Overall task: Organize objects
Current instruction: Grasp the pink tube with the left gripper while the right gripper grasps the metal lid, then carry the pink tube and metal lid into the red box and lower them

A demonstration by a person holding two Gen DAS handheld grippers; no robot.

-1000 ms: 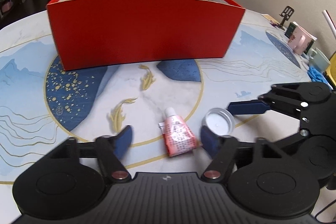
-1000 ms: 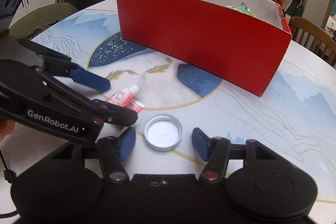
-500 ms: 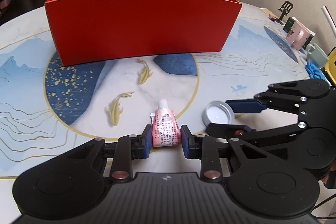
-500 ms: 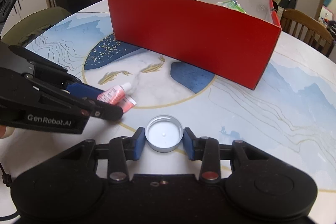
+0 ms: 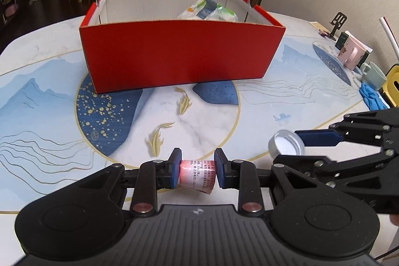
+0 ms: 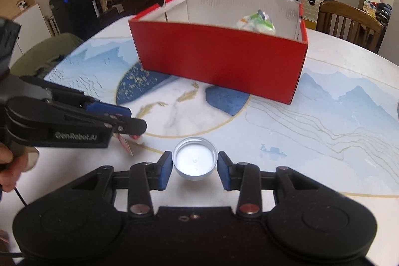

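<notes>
Both grippers are gripping small items in front of the red box.

The left gripper (image 5: 197, 167) is clamping its jaws on a pink tube (image 5: 197, 173), holding it clear of the patterned tabletop (image 5: 49, 96). The right gripper (image 6: 194, 167) is pinching a silver cap (image 6: 194, 161), open side up, between its blue pads (image 6: 165, 170). The red box (image 5: 182, 54) is standing well apart beyond them, with white-and-green packets (image 5: 208, 11) lying inside near its far right corner.
</notes>
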